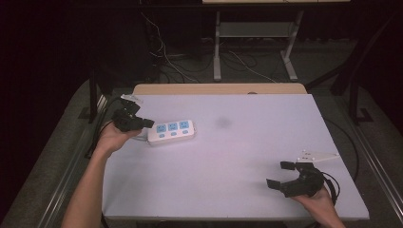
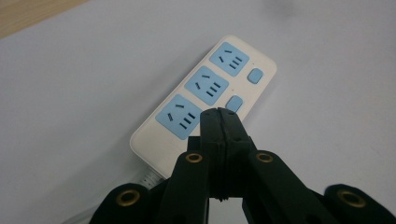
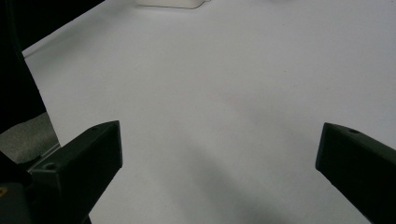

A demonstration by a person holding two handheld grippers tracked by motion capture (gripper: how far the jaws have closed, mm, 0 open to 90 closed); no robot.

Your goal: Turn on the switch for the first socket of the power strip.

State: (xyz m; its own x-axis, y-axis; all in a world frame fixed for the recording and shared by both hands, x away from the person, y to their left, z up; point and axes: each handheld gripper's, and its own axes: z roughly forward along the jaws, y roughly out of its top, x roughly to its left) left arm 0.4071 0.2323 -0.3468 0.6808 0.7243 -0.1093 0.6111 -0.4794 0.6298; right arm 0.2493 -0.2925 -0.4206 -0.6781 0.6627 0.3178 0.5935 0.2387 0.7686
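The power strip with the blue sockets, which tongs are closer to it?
Left. The left tongs sit right at the end of the power strip, jaws shut. The right tongs are far off, at the table's near right corner, jaws open.

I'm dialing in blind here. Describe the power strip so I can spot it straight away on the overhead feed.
Start at the white table and look to its left side, just beyond the left gripper, whose jaws are shut. The power strip lies flat there, a white rounded bar. Its three light-blue sockets in a row, each with a small blue button beside it, set it apart from everything else on the table.
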